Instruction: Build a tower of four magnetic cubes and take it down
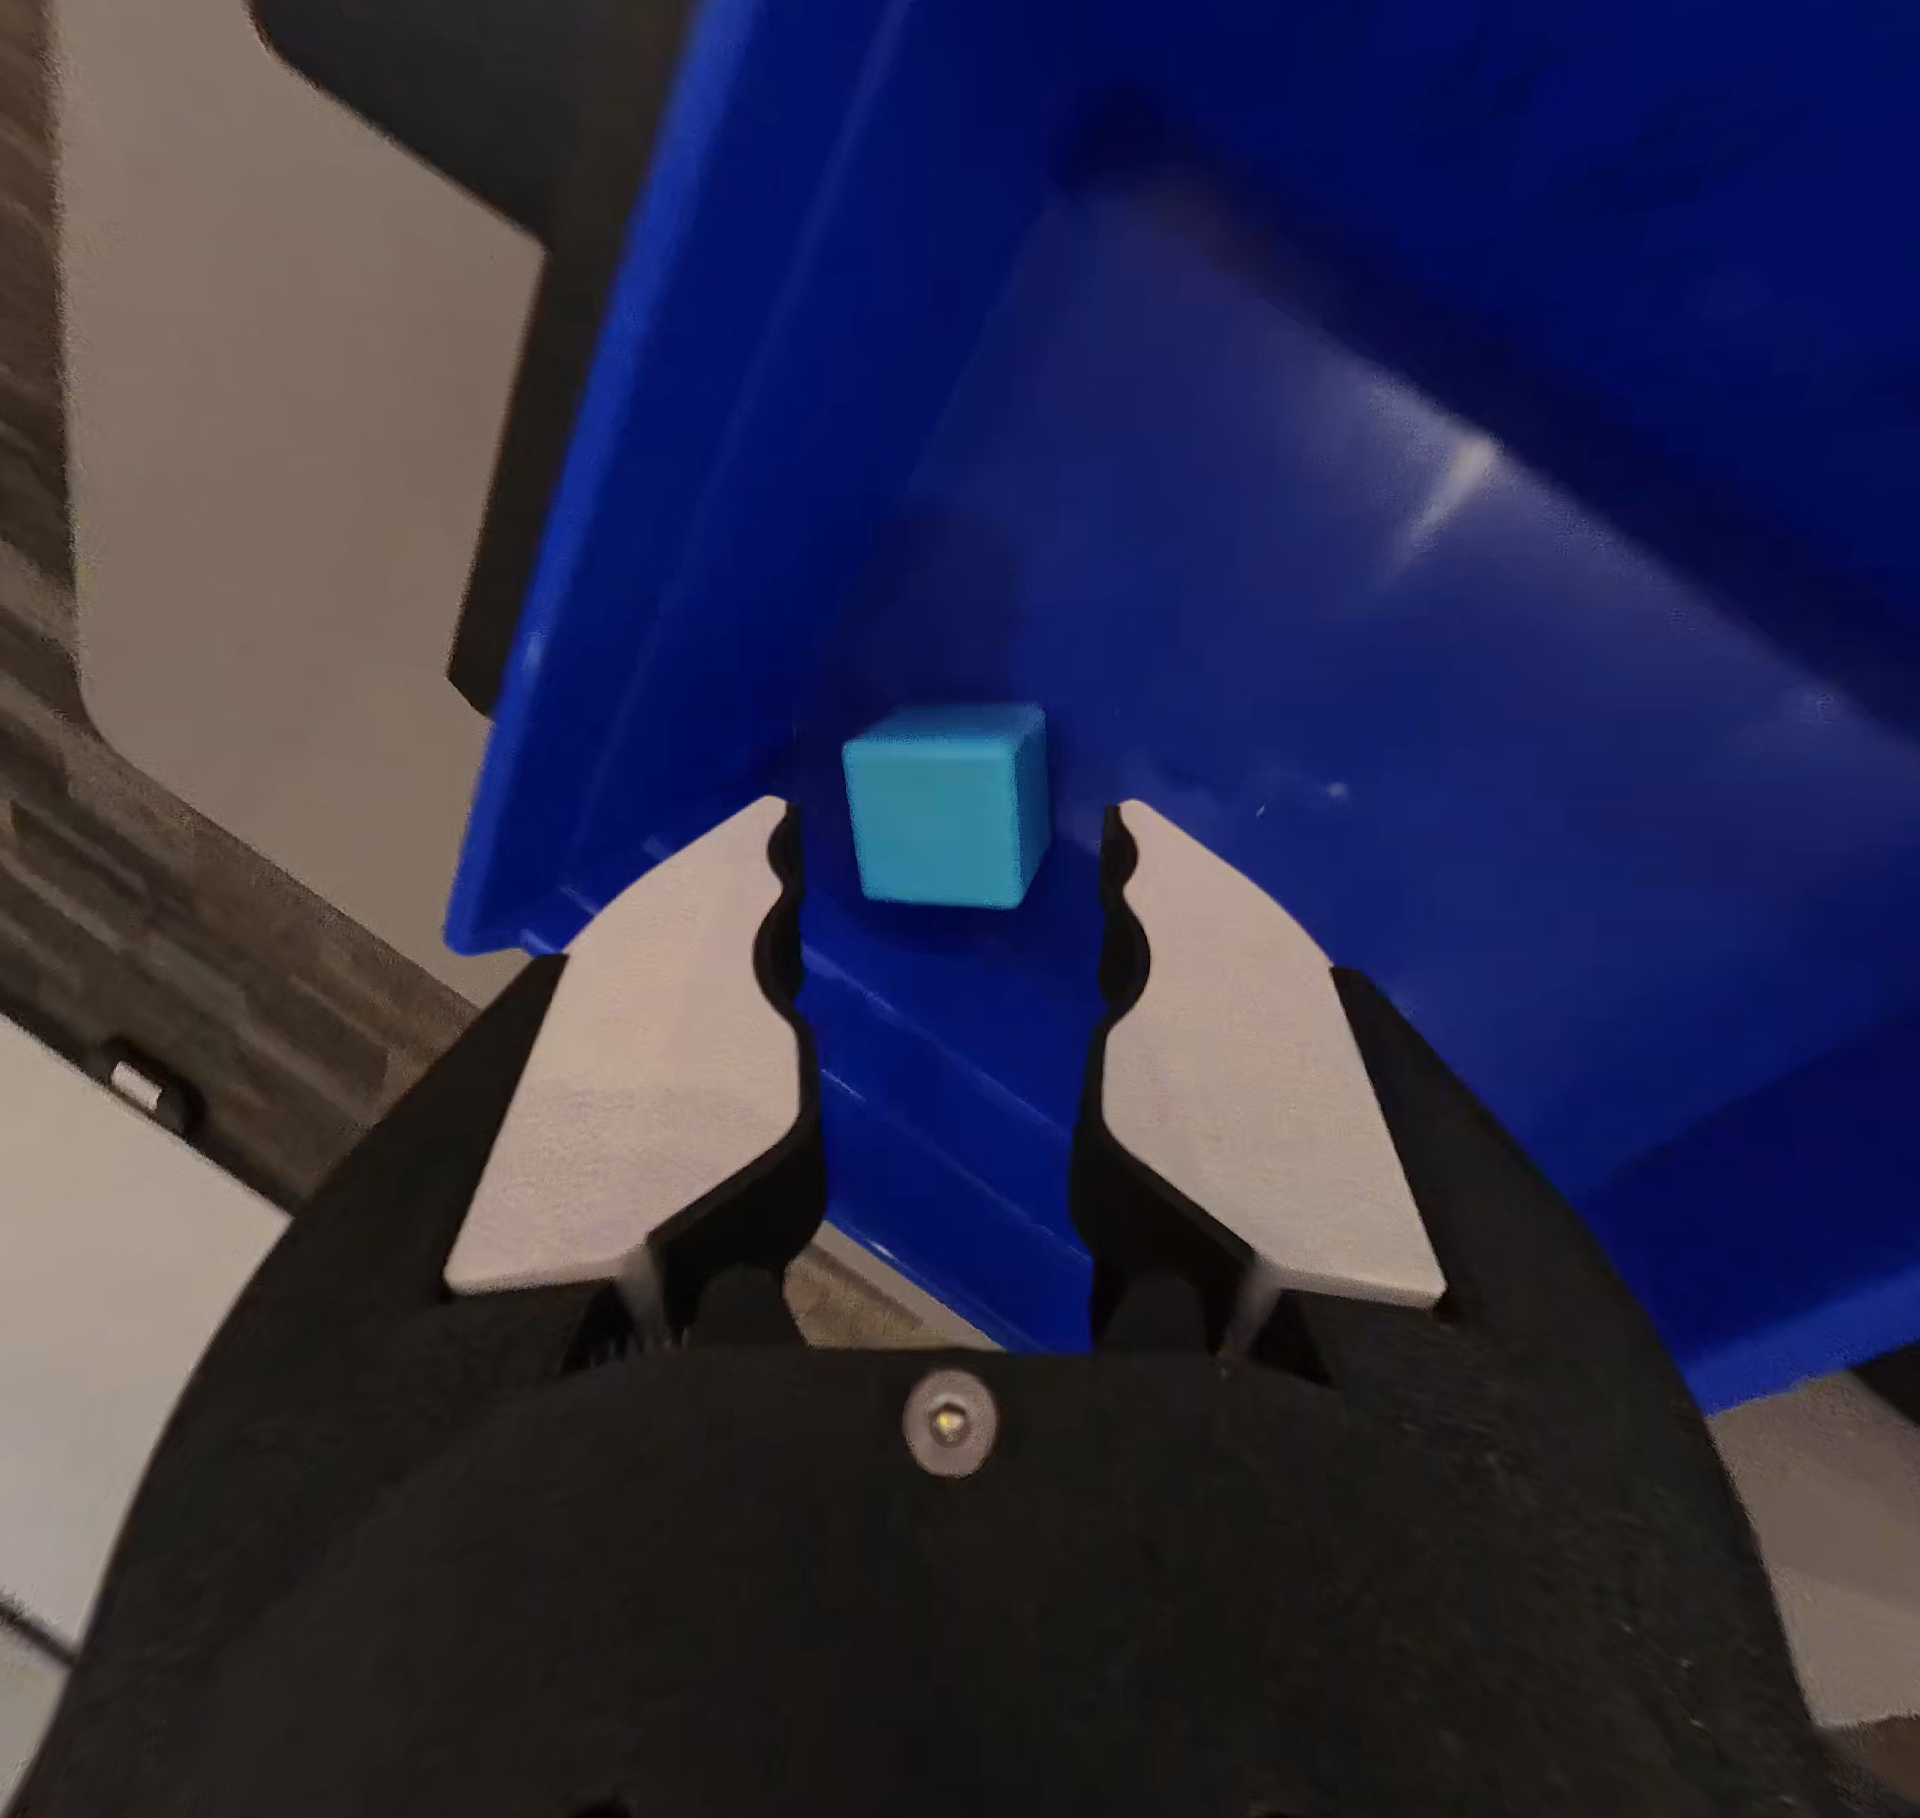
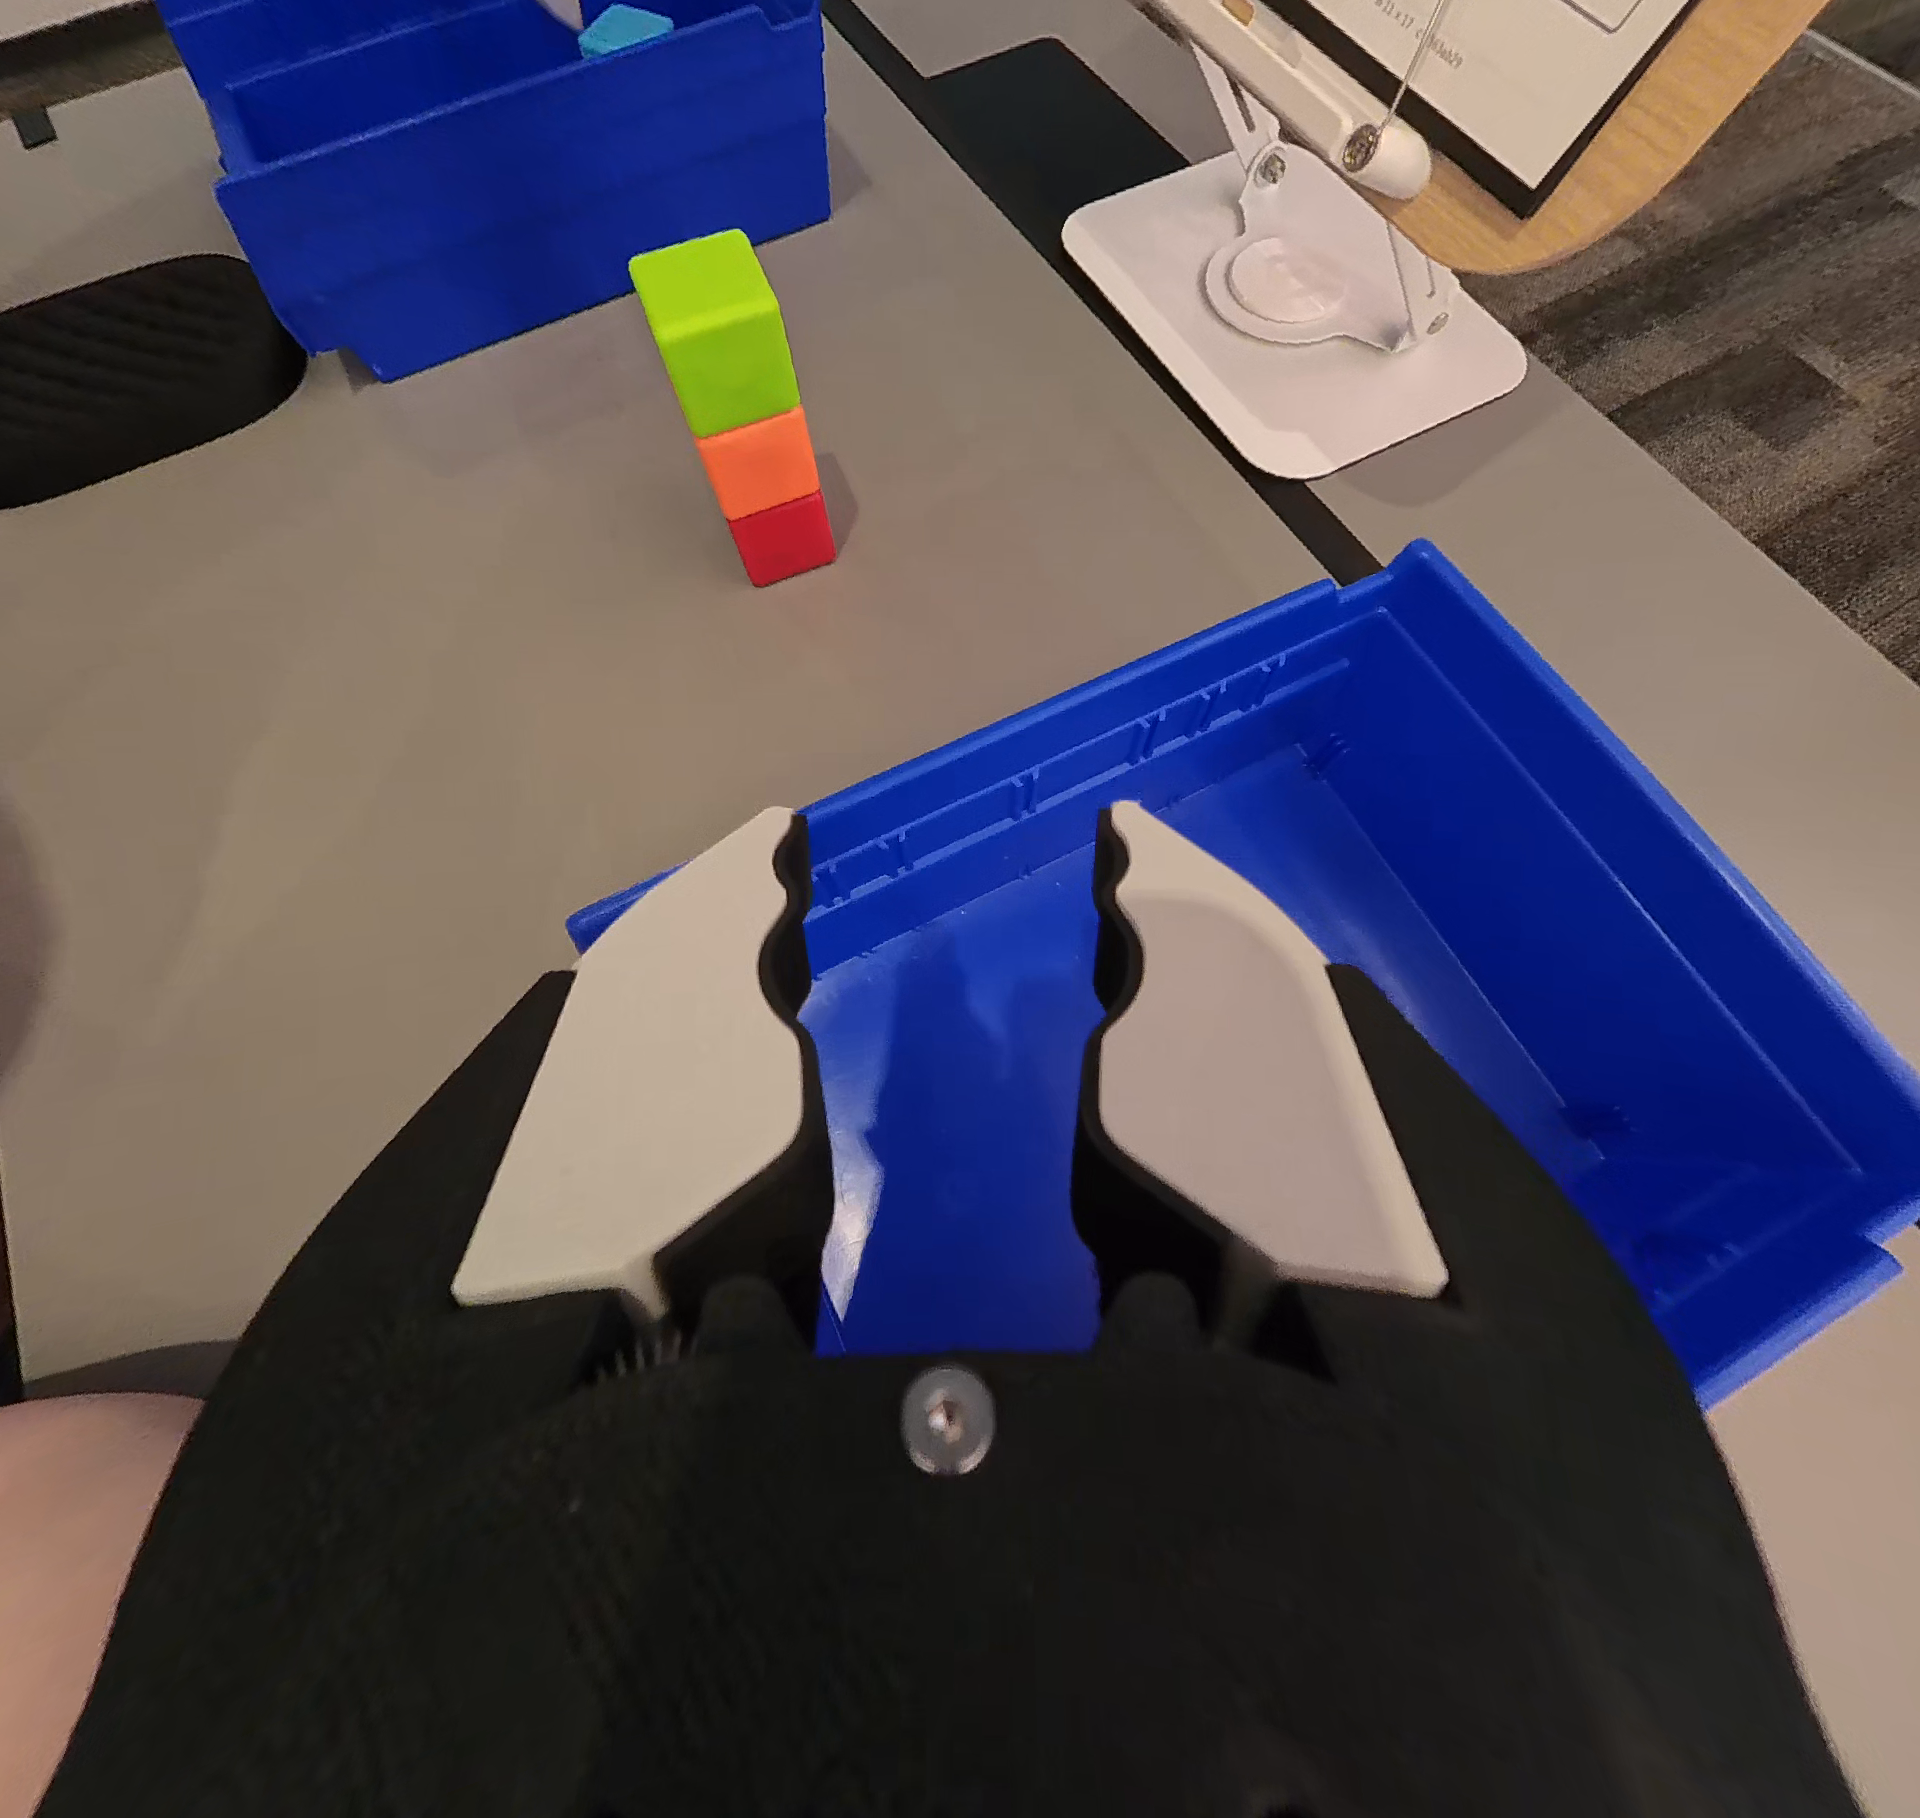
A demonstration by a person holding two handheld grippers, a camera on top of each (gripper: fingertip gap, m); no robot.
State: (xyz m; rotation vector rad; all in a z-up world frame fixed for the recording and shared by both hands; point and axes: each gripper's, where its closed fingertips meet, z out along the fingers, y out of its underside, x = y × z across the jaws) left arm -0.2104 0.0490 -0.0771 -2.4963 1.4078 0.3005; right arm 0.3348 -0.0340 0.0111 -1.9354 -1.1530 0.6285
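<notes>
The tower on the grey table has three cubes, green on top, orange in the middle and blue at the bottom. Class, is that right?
Not quite: the bottom cube is red, not blue, as the right wrist view shows. Green tops it, with orange in the middle.

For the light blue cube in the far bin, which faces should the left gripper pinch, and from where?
Pinch the light blue cube on its two opposite side faces, coming straight ahead and down into the blue bin. The left gripper is open and already lined up, and the cube sits flat.

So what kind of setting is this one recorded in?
Probably an office or lab desk: a grey table with blue bins, a white stand holding a printed sheet, and patterned carpet beyond the edge.
</notes>
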